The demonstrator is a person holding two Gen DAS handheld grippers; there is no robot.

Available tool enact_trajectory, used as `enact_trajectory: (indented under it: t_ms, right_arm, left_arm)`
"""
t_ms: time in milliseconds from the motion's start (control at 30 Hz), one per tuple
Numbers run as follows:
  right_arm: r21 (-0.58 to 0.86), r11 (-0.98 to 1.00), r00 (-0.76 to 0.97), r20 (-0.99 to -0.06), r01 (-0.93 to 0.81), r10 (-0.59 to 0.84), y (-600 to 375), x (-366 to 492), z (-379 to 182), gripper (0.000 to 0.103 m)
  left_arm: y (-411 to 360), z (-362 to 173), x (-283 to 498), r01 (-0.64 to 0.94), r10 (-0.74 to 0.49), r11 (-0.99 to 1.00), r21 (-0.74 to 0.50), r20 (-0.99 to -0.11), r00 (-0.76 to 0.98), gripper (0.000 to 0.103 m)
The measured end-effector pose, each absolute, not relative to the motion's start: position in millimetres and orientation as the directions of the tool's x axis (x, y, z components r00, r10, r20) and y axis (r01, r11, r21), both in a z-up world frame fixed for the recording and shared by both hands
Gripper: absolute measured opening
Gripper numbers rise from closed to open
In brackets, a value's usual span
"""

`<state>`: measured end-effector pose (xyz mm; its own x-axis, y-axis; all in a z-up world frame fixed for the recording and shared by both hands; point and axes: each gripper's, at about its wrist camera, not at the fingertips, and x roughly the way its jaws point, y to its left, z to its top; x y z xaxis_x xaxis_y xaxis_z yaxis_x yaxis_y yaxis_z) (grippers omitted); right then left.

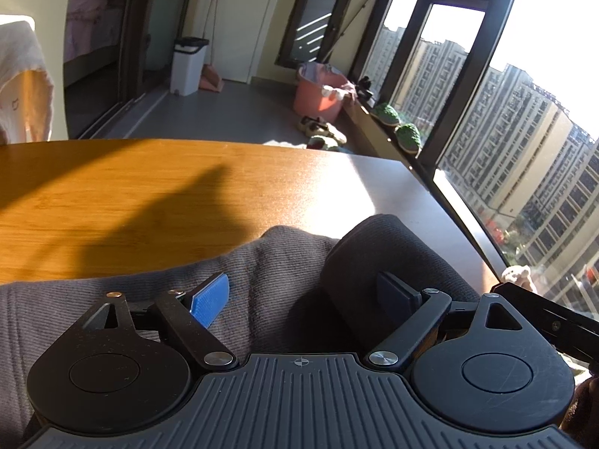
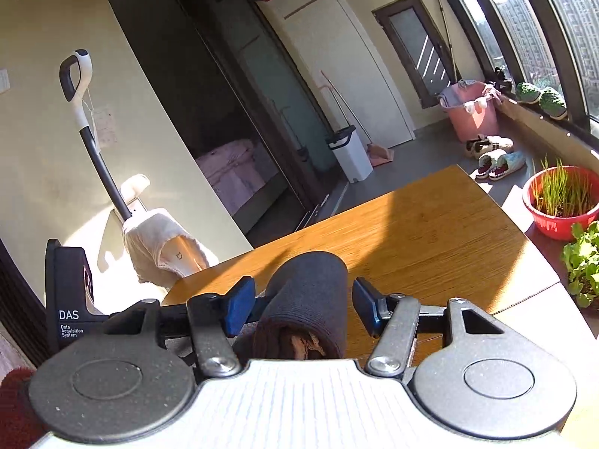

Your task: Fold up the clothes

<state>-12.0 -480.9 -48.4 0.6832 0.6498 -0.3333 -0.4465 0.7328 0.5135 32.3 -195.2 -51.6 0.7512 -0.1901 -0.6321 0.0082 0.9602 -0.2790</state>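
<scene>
A dark grey ribbed garment (image 1: 262,262) lies on the wooden table (image 1: 149,194) at its near edge. One end is rolled into a thick tube (image 1: 374,247). In the left wrist view my left gripper (image 1: 301,297) sits low over the cloth, its blue pads (image 1: 209,299) wide apart and the tube beside the right finger. In the right wrist view the rolled end (image 2: 307,292) lies between the fingers of my right gripper (image 2: 303,307). A narrow gap shows on each side of it, so the pads do not press. Both grippers are open.
A window wall and sill run along the table's right side, with a red bowl of grass (image 2: 561,202) and a leafy plant (image 2: 584,262). On the floor beyond are a pink bucket (image 1: 318,93), shoes (image 1: 318,131) and a white bin (image 1: 187,67). A vacuum (image 2: 93,142) leans left.
</scene>
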Motion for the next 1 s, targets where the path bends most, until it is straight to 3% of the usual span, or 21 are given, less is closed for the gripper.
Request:
enact_trajectory:
  t_ms: [67,167,500,633,767,800,1000]
  right_arm:
    - [0.467,0.770,0.677,-0.394,-0.435,0.622,-470.5,-5.2,-51.9,0.062]
    - [0.372,0.833,0.674,-0.492,-0.409,0.550,-455.8,0.6,-67.9,0.074]
    - [0.381,0.824,0.677,-0.474,-0.419,0.563,-457.8,-6.7,-72.3,0.076]
    - [0.403,0.788,0.640,-0.462,-0.465,0.614,-449.7,-9.0,-72.6,0.076]
    - [0.392,0.786,0.629,-0.471,-0.478,0.618,-436.9,-4.6,-73.0,0.057]
    - [0.348,0.797,0.640,-0.475,-0.494,0.603,-431.4,-7.2,-69.9,0.051]
    - [-0.134,0.785,0.735,-0.474,-0.605,0.486,-375.1,-47.0,-62.2,0.049]
  left_arm:
    - [-194.4,-52.5,31.4,0.007,-0.190,0.960,-0.281,-0.632,0.751,0.092]
    - [-193.4,-53.1,30.5,0.005,-0.192,0.959,-0.285,-0.631,0.752,0.092]
    - [-195.3,-40.1,24.2,0.037,-0.223,0.950,-0.311,-0.590,0.776,0.089]
    - [-201.0,-52.2,32.0,0.025,-0.182,0.968,-0.251,-0.626,0.758,0.092]
    - [-193.6,-57.3,33.9,0.010,-0.204,0.954,-0.299,-0.628,0.751,0.094]
    - [-191.9,-57.0,33.0,0.009,-0.202,0.955,-0.295,-0.629,0.751,0.094]
    - [-165.5,-41.1,22.2,-0.035,-0.223,0.919,-0.394,-0.589,0.777,0.088]
